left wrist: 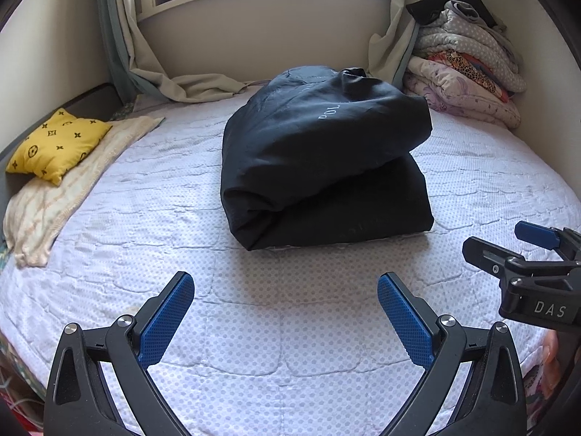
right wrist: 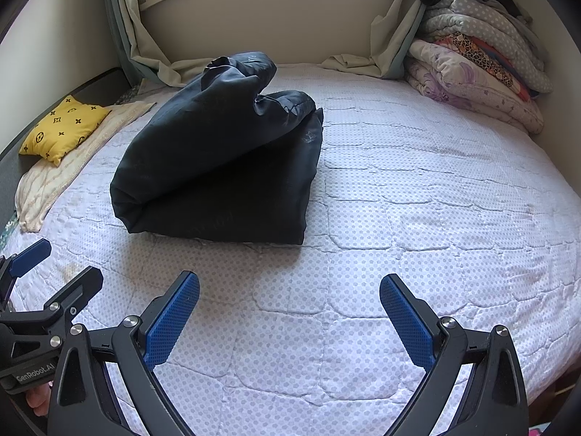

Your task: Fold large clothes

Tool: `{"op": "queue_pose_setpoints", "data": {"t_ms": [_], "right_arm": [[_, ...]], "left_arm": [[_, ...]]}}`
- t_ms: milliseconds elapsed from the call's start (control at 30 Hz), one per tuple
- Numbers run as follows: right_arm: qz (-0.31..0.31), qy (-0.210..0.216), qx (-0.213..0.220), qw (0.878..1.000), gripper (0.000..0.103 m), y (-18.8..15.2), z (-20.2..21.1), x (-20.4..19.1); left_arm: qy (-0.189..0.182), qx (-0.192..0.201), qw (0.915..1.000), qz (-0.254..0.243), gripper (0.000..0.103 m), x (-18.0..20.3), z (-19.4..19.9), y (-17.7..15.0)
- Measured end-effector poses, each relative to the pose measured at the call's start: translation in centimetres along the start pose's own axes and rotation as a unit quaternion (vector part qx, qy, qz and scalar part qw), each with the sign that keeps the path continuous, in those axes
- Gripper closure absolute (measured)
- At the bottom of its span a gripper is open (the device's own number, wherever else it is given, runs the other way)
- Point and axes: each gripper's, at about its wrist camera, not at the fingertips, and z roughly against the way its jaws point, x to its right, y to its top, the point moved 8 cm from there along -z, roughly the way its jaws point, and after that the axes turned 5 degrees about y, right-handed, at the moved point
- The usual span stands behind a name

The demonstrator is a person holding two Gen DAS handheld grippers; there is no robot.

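- Nearest, the left gripper (left wrist: 286, 318) hangs over the bed (left wrist: 290, 345) with its blue pads spread wide and nothing between them; the right gripper (right wrist: 289, 321) is likewise spread and empty.
- Each gripper shows at the edge of the other's view, apart from it, fingers also parted.
- A bare strip of quilted white cover lies between both grippers and the dark garment (left wrist: 319, 160).
- The garment sits mid-bed, folded into a thick bundle, its upper layer bulging above the lower one.
- The right wrist view shows wide open cover to the garment's right; the left wrist view shows pale lettering on its top.
- Farther left, a yellow pillow (left wrist: 58, 145) lies on a cream cloth (left wrist: 51, 210) near the bed's edge.
- Far right corner holds a stack of folded quilts (right wrist: 483, 61); curtains (left wrist: 120, 36) hang by the window wall.
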Motion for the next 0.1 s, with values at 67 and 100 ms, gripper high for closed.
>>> {"op": "queue_pose_setpoints", "data": {"t_ms": [67, 100], "right_arm": [[-0.002, 0.0, -0.001, 1.0, 0.004, -0.03, 0.0, 0.1], [-0.002, -0.001, -0.001, 1.0, 0.004, -0.03, -0.01, 0.12]], "left_arm": [[0.004, 0.005, 1.0, -0.002, 0.0, 0.02, 0.11, 0.02], [0.006, 0.006, 1.0, -0.003, 0.0, 0.02, 0.11, 0.03]]}}
